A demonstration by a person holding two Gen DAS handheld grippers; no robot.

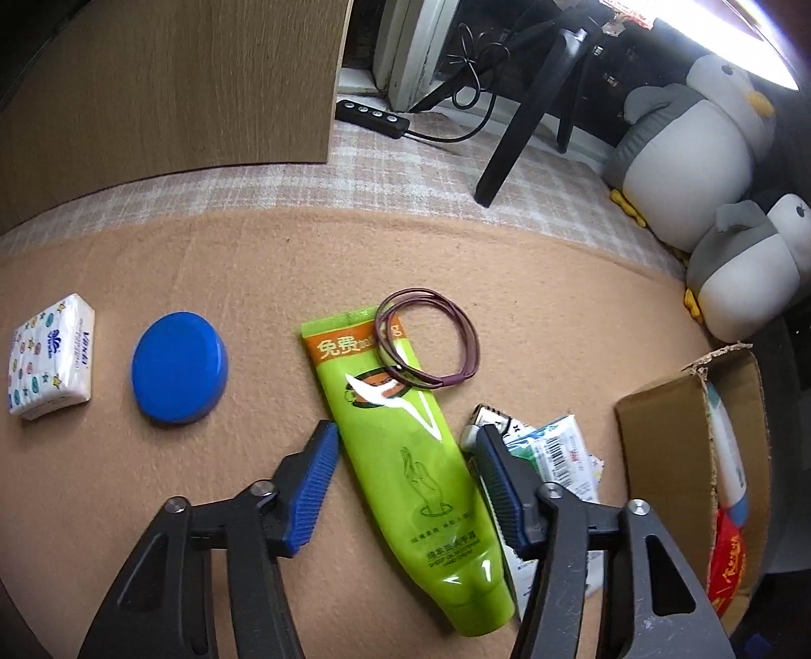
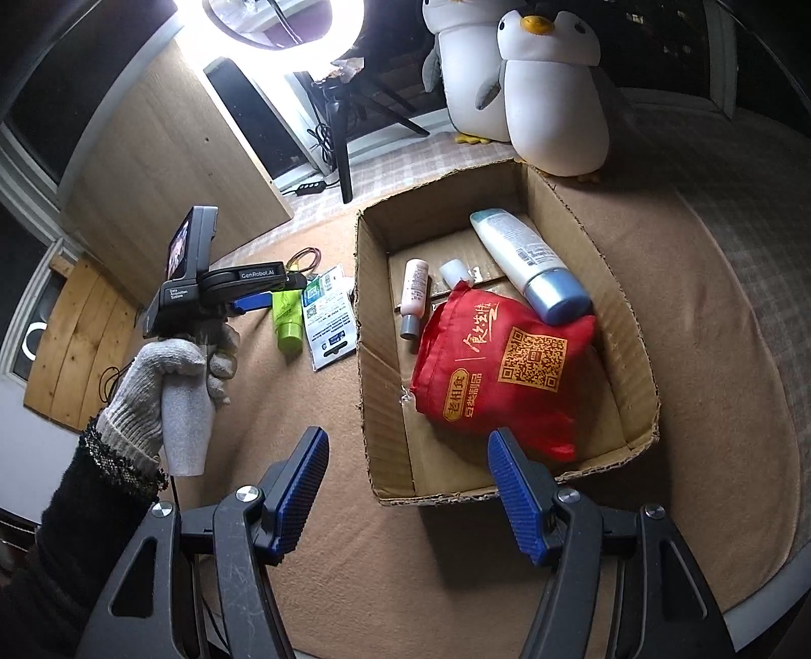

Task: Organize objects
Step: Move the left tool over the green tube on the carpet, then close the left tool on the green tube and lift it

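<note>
My left gripper (image 1: pixel 408 441) is open, its blue fingers either side of a green hand-cream tube (image 1: pixel 410 456) lying on the tan blanket; the tube also shows in the right wrist view (image 2: pixel 288 319). Purple hair ties (image 1: pixel 428 344) rest on the tube's flat end. A wet-wipe packet (image 1: pixel 552 456) lies under the right finger. A blue round lid (image 1: pixel 178 367) and a tissue pack (image 1: pixel 50 357) lie to the left. My right gripper (image 2: pixel 408 451) is open and empty above the near edge of a cardboard box (image 2: pixel 385 405) holding a red bag (image 2: pixel 502 365), a large bottle (image 2: pixel 527 263) and two small bottles.
Two plush penguins (image 2: pixel 537 86) stand behind the box. A tripod (image 1: pixel 522 121), power strip (image 1: pixel 372 114) and cables sit at the back, beside a wooden cabinet (image 1: pixel 167 86). A ring light (image 2: pixel 284 20) glares at top.
</note>
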